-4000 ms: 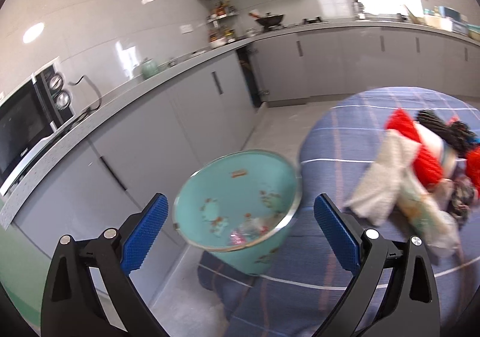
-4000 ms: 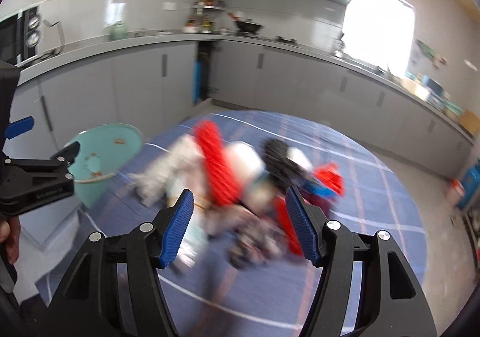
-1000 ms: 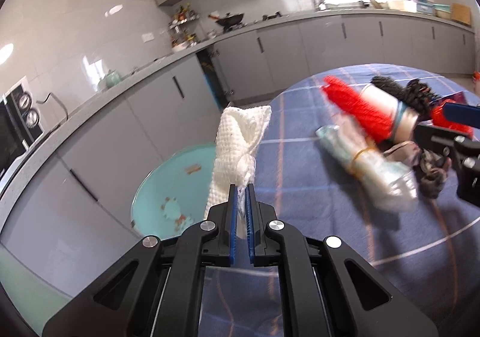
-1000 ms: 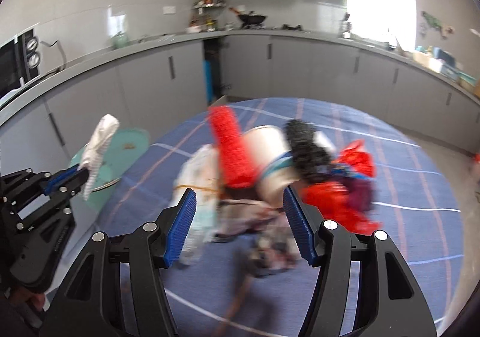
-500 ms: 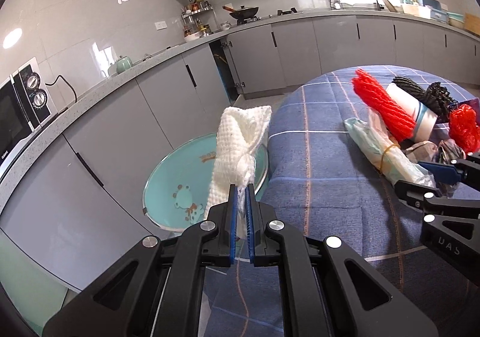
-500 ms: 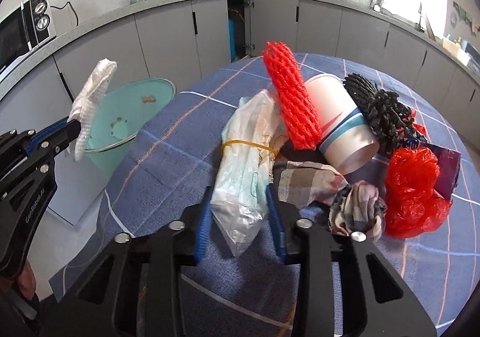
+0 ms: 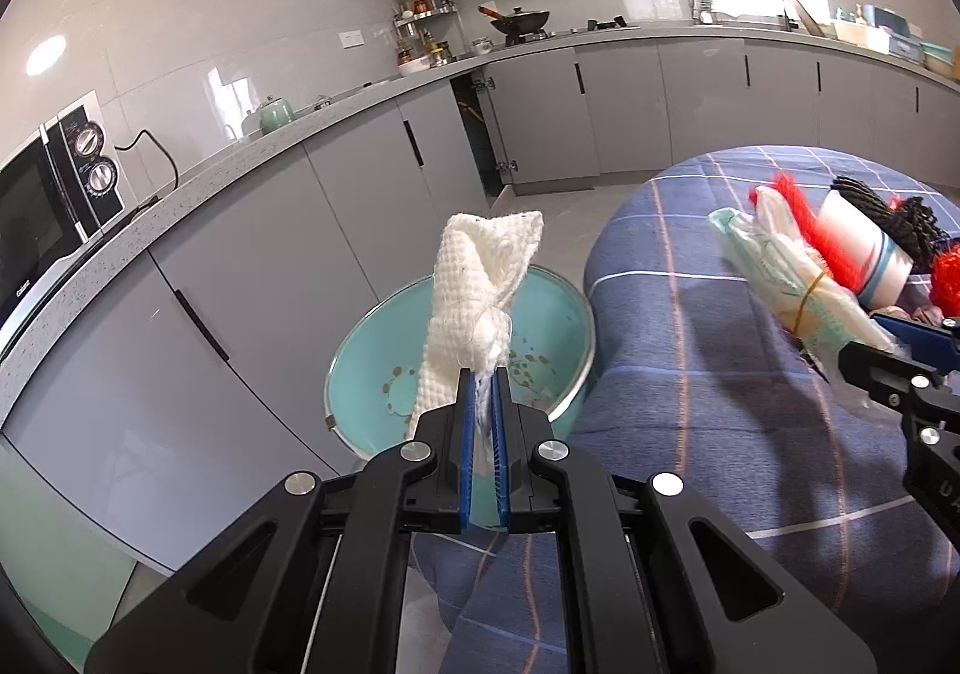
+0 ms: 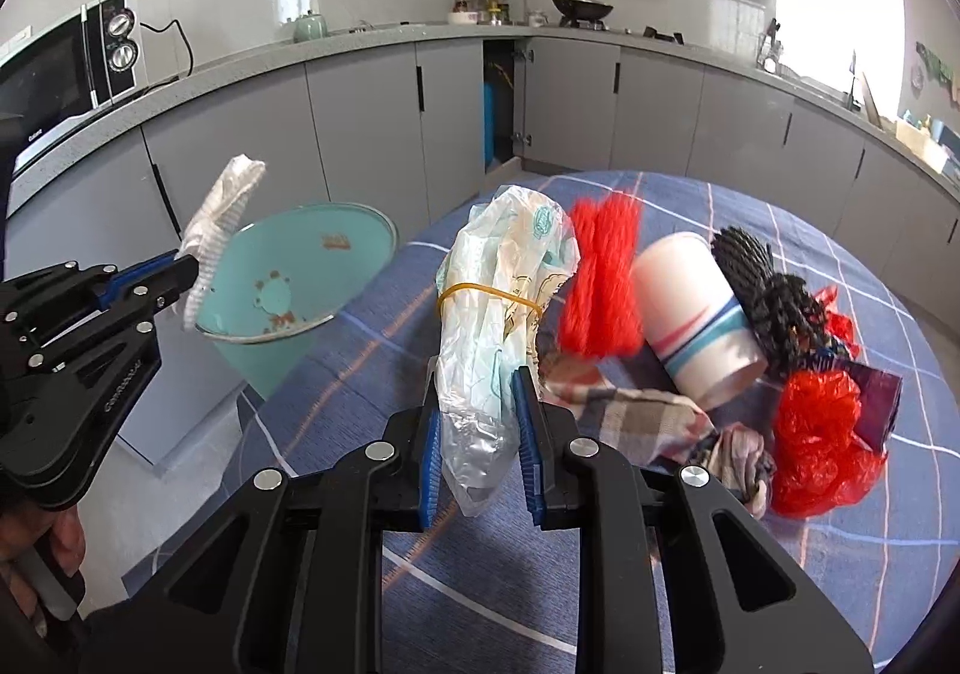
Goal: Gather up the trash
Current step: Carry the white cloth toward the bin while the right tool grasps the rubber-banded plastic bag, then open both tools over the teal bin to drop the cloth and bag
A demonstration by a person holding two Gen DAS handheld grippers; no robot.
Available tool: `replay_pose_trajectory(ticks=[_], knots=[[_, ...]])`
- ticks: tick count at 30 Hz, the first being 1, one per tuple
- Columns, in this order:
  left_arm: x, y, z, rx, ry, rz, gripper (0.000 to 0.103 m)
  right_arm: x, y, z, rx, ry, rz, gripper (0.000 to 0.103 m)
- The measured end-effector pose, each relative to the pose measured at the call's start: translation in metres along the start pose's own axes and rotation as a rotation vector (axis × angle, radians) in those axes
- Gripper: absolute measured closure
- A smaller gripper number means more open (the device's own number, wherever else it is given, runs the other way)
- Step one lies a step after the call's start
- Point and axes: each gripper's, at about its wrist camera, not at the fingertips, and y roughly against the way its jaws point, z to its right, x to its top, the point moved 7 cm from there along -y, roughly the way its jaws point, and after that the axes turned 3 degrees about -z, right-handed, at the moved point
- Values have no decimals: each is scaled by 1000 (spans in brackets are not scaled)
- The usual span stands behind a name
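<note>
My left gripper [image 7: 485, 374] is shut on a white foam-net wrap [image 7: 474, 278], which stands up from the pads above the teal bin [image 7: 372, 350] beside the table. From the right wrist view, the left gripper [image 8: 180, 263] holds the wrap [image 8: 219, 218] at the bin's [image 8: 336, 266] near rim. My right gripper [image 8: 477, 386] has its jaws closing on the lower end of a clear plastic bag [image 8: 498, 290] tied with a yellow rubber band. Both pads touch the bag. The bag [image 7: 792, 278] and the right gripper [image 7: 900, 338] also show at the right of the left wrist view.
On the blue checked tablecloth [image 8: 420, 584] lie a red foam net [image 8: 600, 278], a paper cup [image 8: 696, 314], a black net [image 8: 774, 302], a checked cloth [image 8: 630, 422] and a red plastic bag [image 8: 822, 440]. Grey kitchen cabinets [image 8: 360, 134] stand behind the bin.
My right gripper's jaws have narrowed from wide apart onto the plastic bag, whose top now stands higher. The left gripper has carried the white wrap over the bin.
</note>
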Motion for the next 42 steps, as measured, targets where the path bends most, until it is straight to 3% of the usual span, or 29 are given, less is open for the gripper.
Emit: replay_pose_trajectory(ticks=[18, 42], knots=[[4, -18, -42, 61, 59, -22, 97, 31, -15, -30, 21, 73, 18, 80], [17, -72, -80, 127, 52, -71, 97, 69, -62, -73, 72, 161, 6, 80]])
